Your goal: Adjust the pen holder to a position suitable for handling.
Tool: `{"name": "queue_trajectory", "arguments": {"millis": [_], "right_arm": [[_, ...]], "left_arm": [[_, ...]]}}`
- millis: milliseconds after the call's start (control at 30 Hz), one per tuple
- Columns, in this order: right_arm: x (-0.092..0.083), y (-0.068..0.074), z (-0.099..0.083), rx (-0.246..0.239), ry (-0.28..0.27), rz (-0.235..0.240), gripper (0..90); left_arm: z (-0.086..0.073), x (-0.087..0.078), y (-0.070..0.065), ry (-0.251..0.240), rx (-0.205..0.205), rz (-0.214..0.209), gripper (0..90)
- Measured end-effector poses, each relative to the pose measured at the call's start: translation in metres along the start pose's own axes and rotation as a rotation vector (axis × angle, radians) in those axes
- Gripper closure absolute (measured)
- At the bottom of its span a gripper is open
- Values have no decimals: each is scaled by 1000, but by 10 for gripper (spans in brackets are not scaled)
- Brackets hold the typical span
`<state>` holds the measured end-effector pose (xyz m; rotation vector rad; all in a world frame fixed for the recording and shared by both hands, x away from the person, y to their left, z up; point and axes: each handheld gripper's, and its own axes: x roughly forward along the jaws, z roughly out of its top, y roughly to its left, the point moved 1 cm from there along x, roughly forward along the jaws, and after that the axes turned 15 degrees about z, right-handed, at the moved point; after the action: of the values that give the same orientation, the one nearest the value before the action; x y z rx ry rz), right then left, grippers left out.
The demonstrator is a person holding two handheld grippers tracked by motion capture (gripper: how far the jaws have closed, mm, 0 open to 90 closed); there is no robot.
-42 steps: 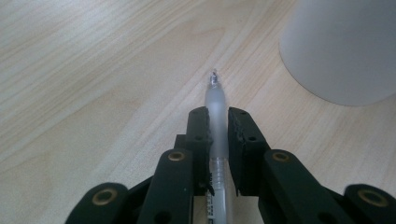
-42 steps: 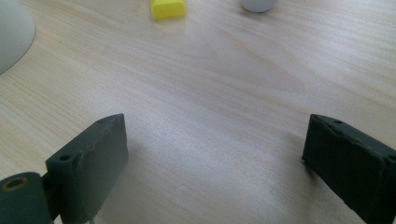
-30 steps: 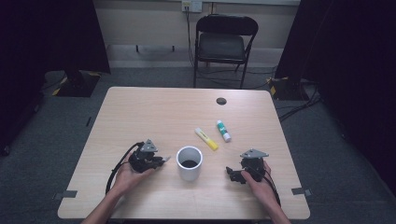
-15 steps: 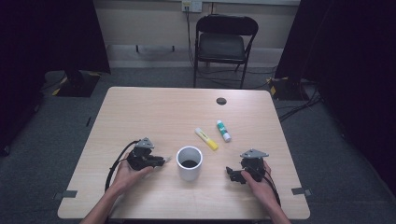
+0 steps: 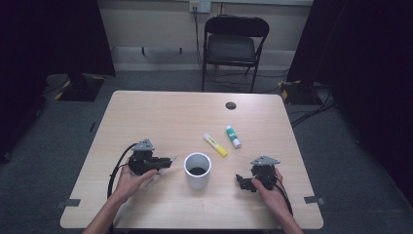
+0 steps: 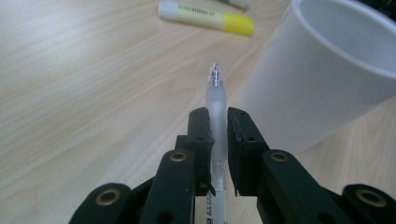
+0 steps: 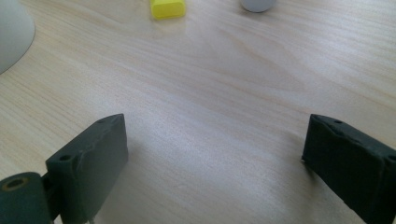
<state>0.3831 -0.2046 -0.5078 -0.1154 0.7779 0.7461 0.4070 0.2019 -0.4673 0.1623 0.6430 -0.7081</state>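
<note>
Gripping frosted pen (image 6: 216, 116), barrel print unreadable; left gripper (image 6: 218, 122).

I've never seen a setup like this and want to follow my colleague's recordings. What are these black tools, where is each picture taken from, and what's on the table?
A person sits at a wooden table and holds a hand-held gripper in each hand, each with two black fingers. The high view looks down from above; the other two pictures come from cameras riding on the grippers. The left gripper is shut on a frosted pen, pointing toward a white cup. The right gripper is open, its fingers wide apart over bare wood. Beyond the cup lie a yellow highlighter and a green-and-white glue stick.
</note>
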Motion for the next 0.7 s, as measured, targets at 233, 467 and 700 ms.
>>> {"name": "queue_trajectory", "arguments": {"millis": [233,467,700], "right_arm": [[0,0,0,0,0,0,57],[0,0,0,0,0,0,57],[0,0,0,0,0,0,57]], "left_arm": [[6,-10,1,-64,-23,-17,803],[8,-12,-1,-77,-32,-22,803],[11,-19,0,-114,-45,-29,803]]}}
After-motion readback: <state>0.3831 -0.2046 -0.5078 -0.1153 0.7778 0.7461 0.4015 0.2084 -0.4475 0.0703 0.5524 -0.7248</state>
